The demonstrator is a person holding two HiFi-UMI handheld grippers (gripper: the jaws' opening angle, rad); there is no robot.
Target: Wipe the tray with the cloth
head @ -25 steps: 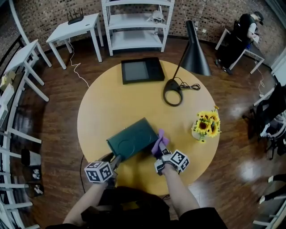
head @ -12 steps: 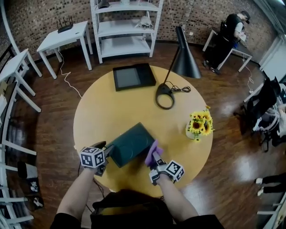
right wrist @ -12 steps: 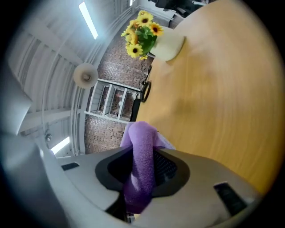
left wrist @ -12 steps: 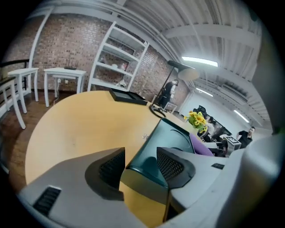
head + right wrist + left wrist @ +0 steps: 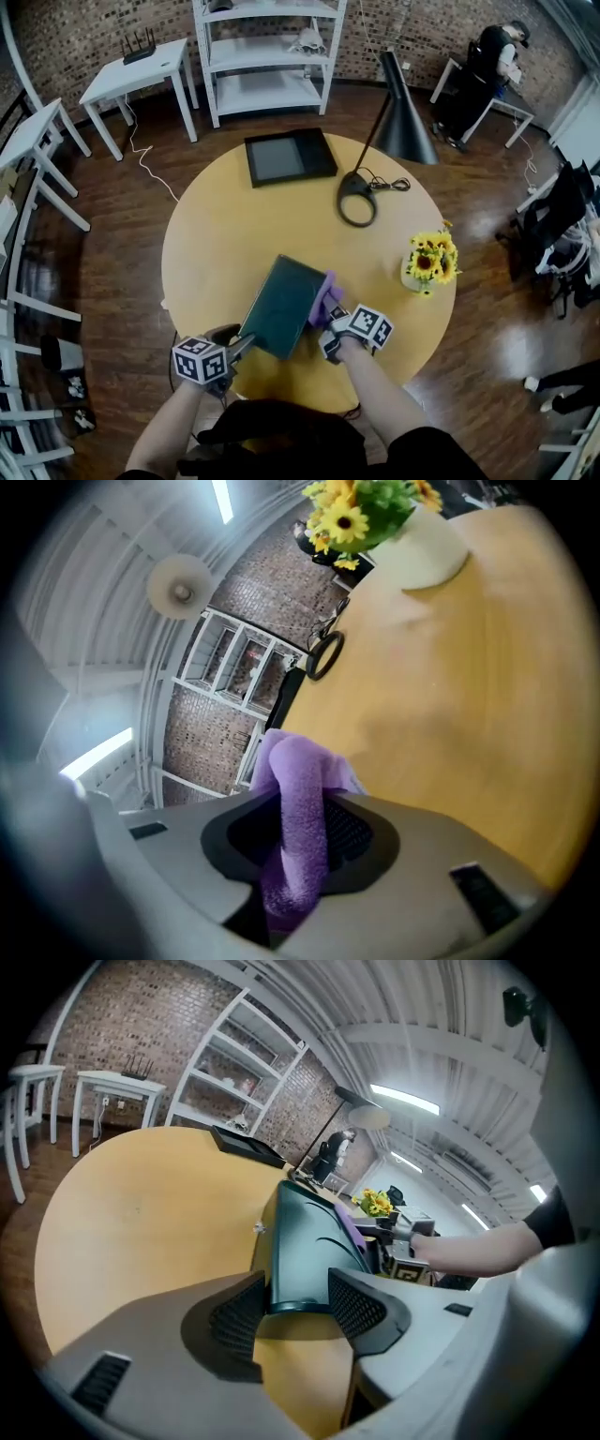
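A dark green tray point(image 5: 281, 305) lies slantwise near the front of the round wooden table point(image 5: 234, 225), its near end raised. My left gripper point(image 5: 246, 343) is at that near end. In the left gripper view the tray's point(image 5: 309, 1237) edge sits between the pads, which touch it on both sides; the jaws have just been closing on it. My right gripper point(image 5: 328, 323) is shut on a purple cloth point(image 5: 323, 293) and holds it against the tray's right edge. The right gripper view shows the cloth point(image 5: 300, 808) bunched between the jaws.
A black lamp point(image 5: 405, 103) with a ring base point(image 5: 357, 202) stands at the table's back right. A vase of sunflowers point(image 5: 430, 262) is on the right, a flat black panel point(image 5: 289, 157) at the back. White shelves point(image 5: 267, 56) and side tables stand beyond.
The tray has turned from lying crosswise to pointing away from me, with its near end lifted. My left gripper shifted from its left corner to its near end. The cloth stayed at its right edge.
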